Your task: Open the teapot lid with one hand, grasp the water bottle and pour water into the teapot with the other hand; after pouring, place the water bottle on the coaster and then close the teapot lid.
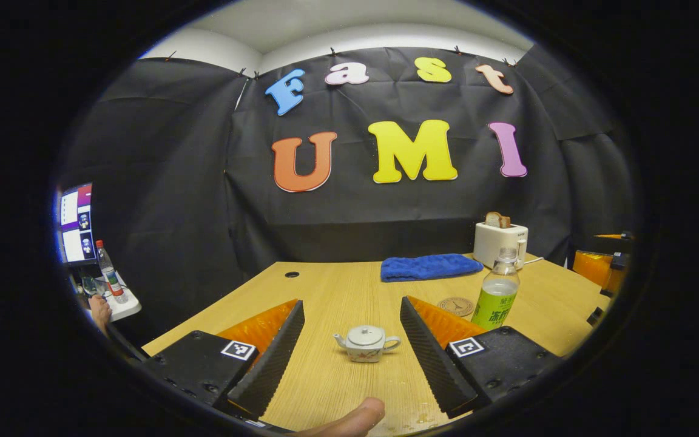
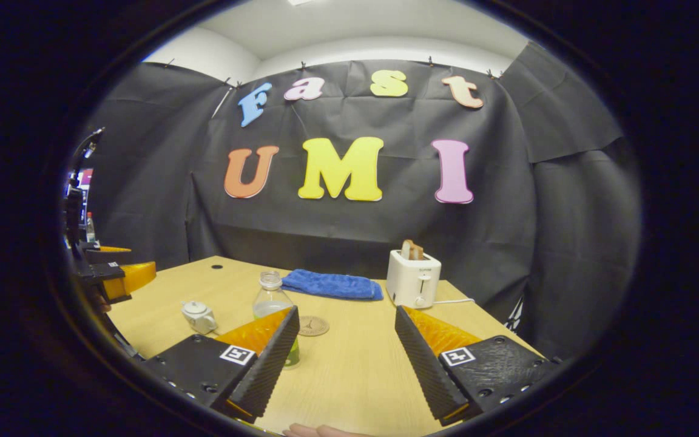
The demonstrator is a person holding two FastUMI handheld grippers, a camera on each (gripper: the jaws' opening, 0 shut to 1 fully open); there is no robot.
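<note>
The left gripper [image 1: 352, 340] stands with jaws spread wide above the wooden table [image 1: 337, 291], framing the small teapot [image 1: 366, 343], whose lid [image 1: 366, 333] is on. The right gripper [image 2: 346, 352], likewise agape and holding nothing, faces the table with the water bottle [image 2: 270, 297] just off its left finger, beside the round coaster [image 2: 313, 326]. A clean start likely means lowering the left fingers squarely over the lid's knob and pinching gently, so the light pot does not skid.

even overhead light, soft shadows; sharp centre; fisheye bending and dimming toward edges
</note>
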